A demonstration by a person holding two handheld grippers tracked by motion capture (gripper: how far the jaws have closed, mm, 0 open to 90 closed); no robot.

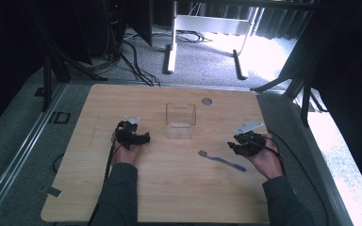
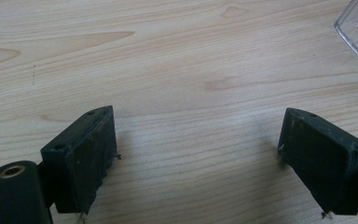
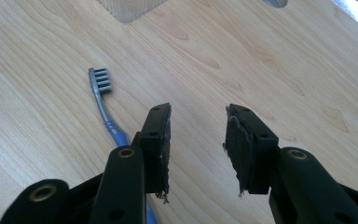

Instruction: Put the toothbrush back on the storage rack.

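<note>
Left gripper (image 1: 133,135): jaws spread wide, empty, low over bare tabletop (image 1: 169,188).
Right gripper (image 1: 246,143): jaws apart, empty, just beside the toothbrush (image 3: 101,95).
Toothbrush: flat on tabletop, near the clear container (image 1: 180,120).
Progress: nothing grasped yet; likely everything remains.

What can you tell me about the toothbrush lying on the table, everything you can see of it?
The toothbrush lies flat on the wooden table, untouched. It has a small grey head with rows of bristles and a slim grey neck running into a blue handle, plastic by the look of it. It sits between the clear container and the right tool, head toward the container. In the right gripper view the handle passes behind that tool's left jaw; nothing grips it.
</note>
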